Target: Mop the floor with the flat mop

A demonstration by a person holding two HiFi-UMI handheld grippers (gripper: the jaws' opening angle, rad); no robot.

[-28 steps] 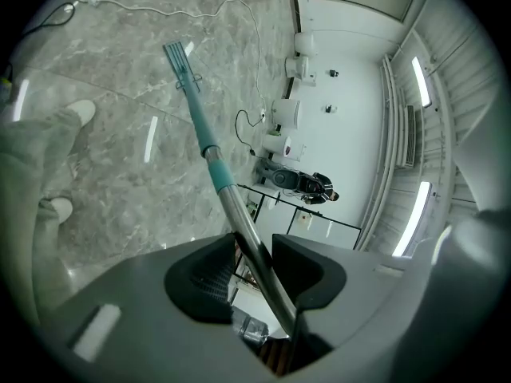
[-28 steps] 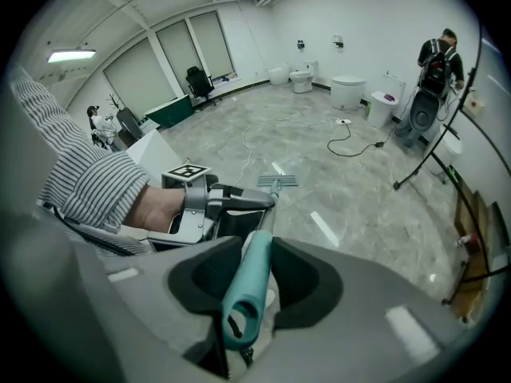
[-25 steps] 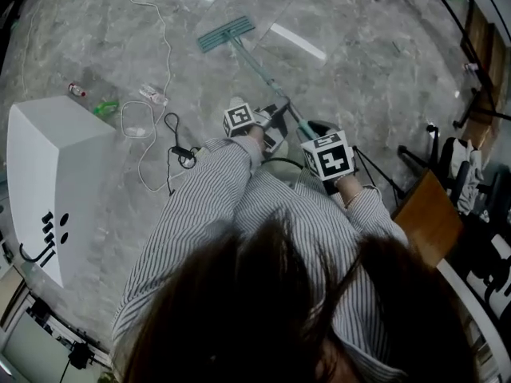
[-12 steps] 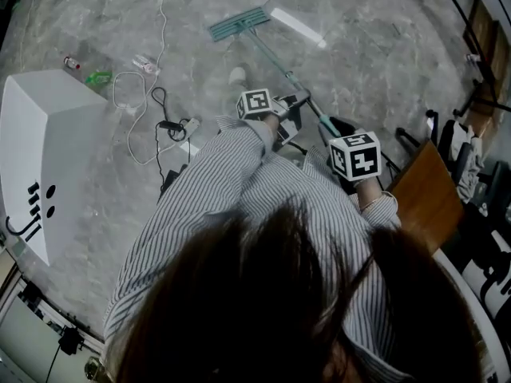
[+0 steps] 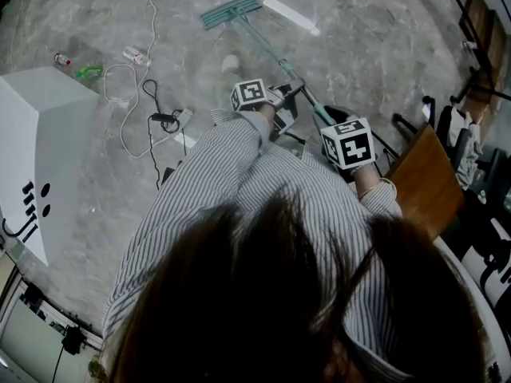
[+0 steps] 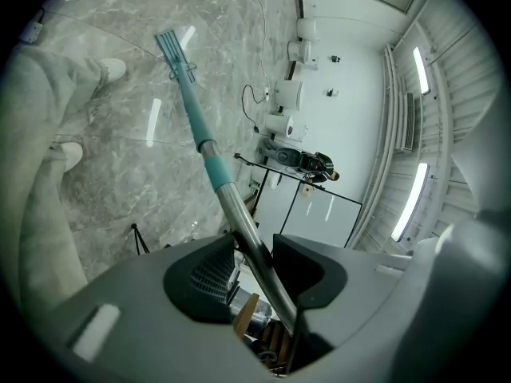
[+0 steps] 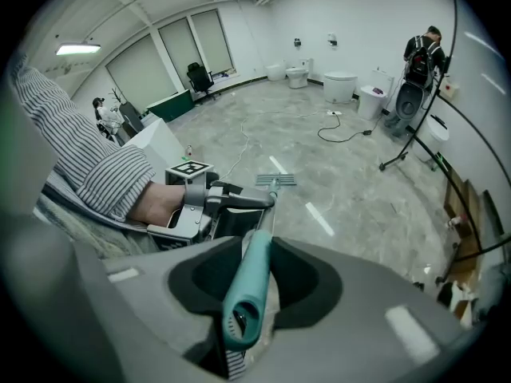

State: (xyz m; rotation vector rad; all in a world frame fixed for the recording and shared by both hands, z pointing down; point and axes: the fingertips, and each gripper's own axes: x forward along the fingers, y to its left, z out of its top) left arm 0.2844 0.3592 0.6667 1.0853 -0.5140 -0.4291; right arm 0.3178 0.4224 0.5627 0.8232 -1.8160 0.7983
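Left hand-held gripper (image 6: 255,254) is clamping the flat mop (image 5: 261,45) on its metal pole, while the right hand-held gripper (image 7: 254,282) is gripping its teal handle end. The mop head (image 5: 231,11) is lying flat on the grey marbled floor (image 5: 375,54), ahead of the person's striped sleeves (image 5: 215,182), with loose cables (image 5: 136,110) trailing nearby.

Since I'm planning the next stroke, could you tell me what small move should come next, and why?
Probably draw the flat mop back in. Its head lies flat on the floor, out ahead; the left claw is shut on the metal pole and the right claw on the teal handle.
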